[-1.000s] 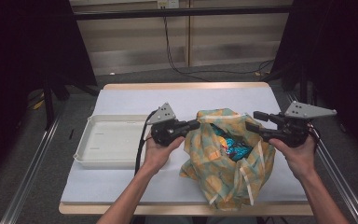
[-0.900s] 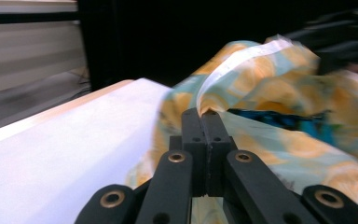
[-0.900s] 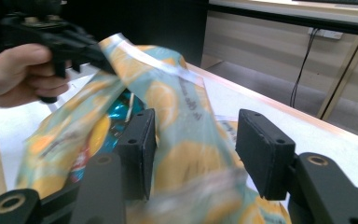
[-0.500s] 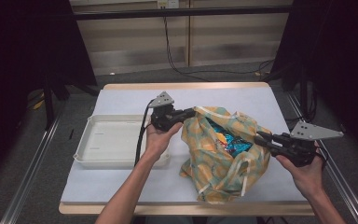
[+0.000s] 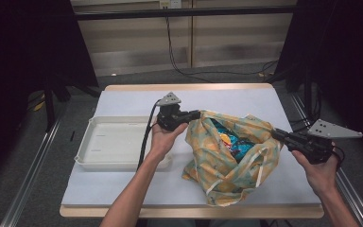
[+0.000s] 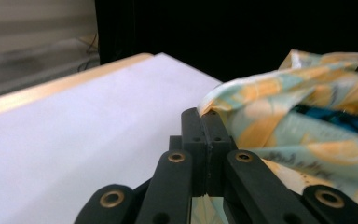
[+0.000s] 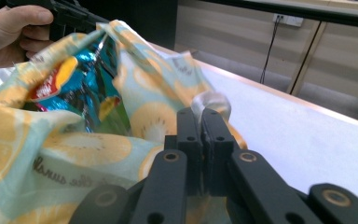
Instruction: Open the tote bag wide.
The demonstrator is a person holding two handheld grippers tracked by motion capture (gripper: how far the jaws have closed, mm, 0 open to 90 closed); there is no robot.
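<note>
Counting the items on the table gives two hand-held grippers, one cloth bag, one snack packet and one tray. The left gripper (image 5: 194, 114) has its black jaws pressed together on the near-left edge of the bag's (image 5: 227, 170) mouth; in the left gripper view the fabric emerges right at the tips of the closed jaws. The right gripper (image 5: 278, 135) pinches the opposite edge of the mouth, with a fold of cloth caught between its jaws in the right gripper view. Each gripper carries a grey three-cornered plate and sits in one of the person's hands.

The bag is soft, crumpled fabric printed with yellow and orange citrus slices on a pale ground. It lies at the centre-right of the table (image 5: 123, 189), its mouth held apart between the two grippers. Inside lies the snack packet (image 5: 231, 142), glossy crinkled foil in blue with red and yellow print.

The tray (image 5: 94, 156) is shallow, rectangular, white plastic with rounded corners. It rests left of the bag, beneath the left forearm. The table surface is smooth and pale, edged in light wood.
</note>
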